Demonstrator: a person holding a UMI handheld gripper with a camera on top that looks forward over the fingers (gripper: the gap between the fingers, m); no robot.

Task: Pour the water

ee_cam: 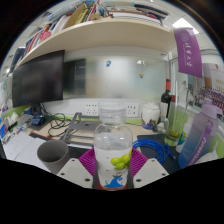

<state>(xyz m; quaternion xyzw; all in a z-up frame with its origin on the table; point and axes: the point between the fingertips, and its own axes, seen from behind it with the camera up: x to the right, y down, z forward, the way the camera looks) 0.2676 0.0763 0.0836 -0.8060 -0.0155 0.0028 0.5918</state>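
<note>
A clear plastic bottle (112,150) with a white cap and a green-and-blue label stands upright between my gripper's (112,172) purple pads (88,160). Both pads press against its sides, so the gripper is shut on it. The bottle appears lifted above the desk. A grey cup (52,153) stands on the desk to the left of the fingers, a little ahead of them. The bottle's base is hidden behind the gripper body.
A blue basket (153,151) sits right of the bottle. A dark bottle (167,103) and a white jar (150,113) stand further back right. A monitor (38,78) and cables (60,124) lie at the back left, under a shelf of books (100,20).
</note>
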